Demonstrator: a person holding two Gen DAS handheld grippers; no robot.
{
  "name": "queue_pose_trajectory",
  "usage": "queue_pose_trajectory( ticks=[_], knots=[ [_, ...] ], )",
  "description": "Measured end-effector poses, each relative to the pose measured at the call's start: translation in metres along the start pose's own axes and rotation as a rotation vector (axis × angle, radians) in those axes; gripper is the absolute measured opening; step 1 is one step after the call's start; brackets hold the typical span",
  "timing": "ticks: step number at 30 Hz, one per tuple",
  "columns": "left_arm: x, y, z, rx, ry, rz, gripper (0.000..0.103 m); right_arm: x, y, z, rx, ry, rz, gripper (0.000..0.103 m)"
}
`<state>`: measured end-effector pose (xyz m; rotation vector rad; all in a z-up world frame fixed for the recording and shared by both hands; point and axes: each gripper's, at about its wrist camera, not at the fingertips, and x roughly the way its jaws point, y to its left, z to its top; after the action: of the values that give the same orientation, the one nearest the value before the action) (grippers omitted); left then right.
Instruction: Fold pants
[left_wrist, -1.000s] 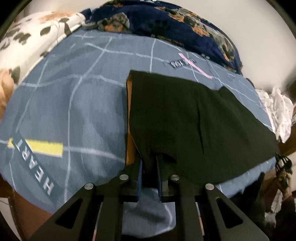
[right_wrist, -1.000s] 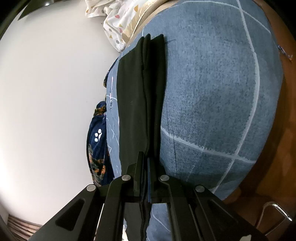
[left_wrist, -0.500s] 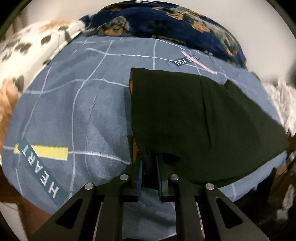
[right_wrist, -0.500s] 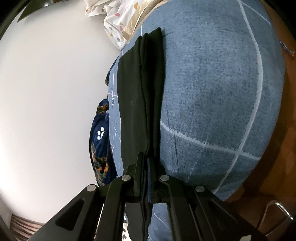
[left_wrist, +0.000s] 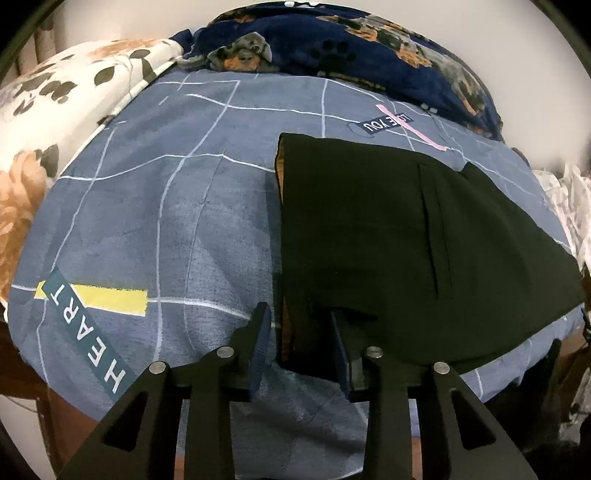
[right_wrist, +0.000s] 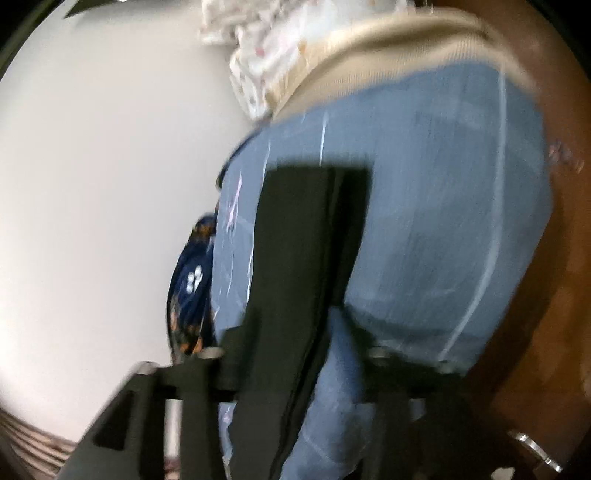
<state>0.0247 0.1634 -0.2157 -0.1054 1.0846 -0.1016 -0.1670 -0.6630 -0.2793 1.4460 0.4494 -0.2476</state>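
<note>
Left wrist — pants (left_wrist: 388, 240) corner between opening hand-held gripper (left_wrist: 301, 343).

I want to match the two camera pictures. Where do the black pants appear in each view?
Left wrist: the black pants fill the centre-right, flat on the bed.
Right wrist: they form a blurred dark strip up the middle.
Shared landmark: the blue bedsheet with white lines.

On the blue bedsheet (left_wrist: 177, 229) you can read "HEART" (left_wrist: 86, 332) and, upside down, "LOVE YOU" (left_wrist: 386, 123).
</note>
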Motion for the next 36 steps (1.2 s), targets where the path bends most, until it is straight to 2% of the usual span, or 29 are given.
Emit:
queue_pose_trajectory(
  ticks=[4,8,11,16,22,25,28,30,32,34,36],
  knots=[
    [0.000,0.000,0.001,0.009,0.000,0.012,0.038,-0.011,-0.005,0.007,0.007,-0.009,0.002,0.056],
    [0.000,0.001,0.001,0.007,-0.001,0.027,0.042,-0.006,-0.003,-0.003,0.001,0.025,0.062,0.056],
    [0.000,0.000,0.001,0.018,-0.002,0.033,0.043,-0.002,-0.008,-0.001,0.031,-0.017,0.032,0.054],
    [0.000,0.000,0.000,0.027,-0.009,0.038,0.045,-0.005,-0.007,0.016,0.042,-0.050,0.054,0.056],
    [0.000,0.000,0.000,0.025,-0.010,0.051,0.050,0.009,-0.002,0.033,0.016,-0.038,0.026,0.056],
    [0.000,-0.001,0.000,0.033,-0.015,0.057,0.051,0.014,0.003,0.031,-0.020,-0.030,0.020,0.057],
    [0.000,-0.001,0.000,0.042,-0.018,0.063,0.053,0.027,0.014,0.023,-0.092,0.018,-0.001,0.056],
    [0.000,-0.001,0.000,0.041,-0.017,0.062,0.053,0.030,0.021,0.023,-0.138,0.010,-0.043,0.054],
    [0.000,-0.001,0.000,0.042,-0.018,0.064,0.054,0.025,0.020,0.028,-0.114,-0.041,-0.069,0.051],
    [0.000,-0.001,-0.001,0.040,-0.020,0.064,0.054,0.021,0.010,0.033,-0.052,-0.066,-0.039,0.051],
    [0.001,0.000,-0.001,0.036,-0.021,0.064,0.055,0.030,0.005,0.032,-0.029,0.017,0.028,0.052]
  ],
)
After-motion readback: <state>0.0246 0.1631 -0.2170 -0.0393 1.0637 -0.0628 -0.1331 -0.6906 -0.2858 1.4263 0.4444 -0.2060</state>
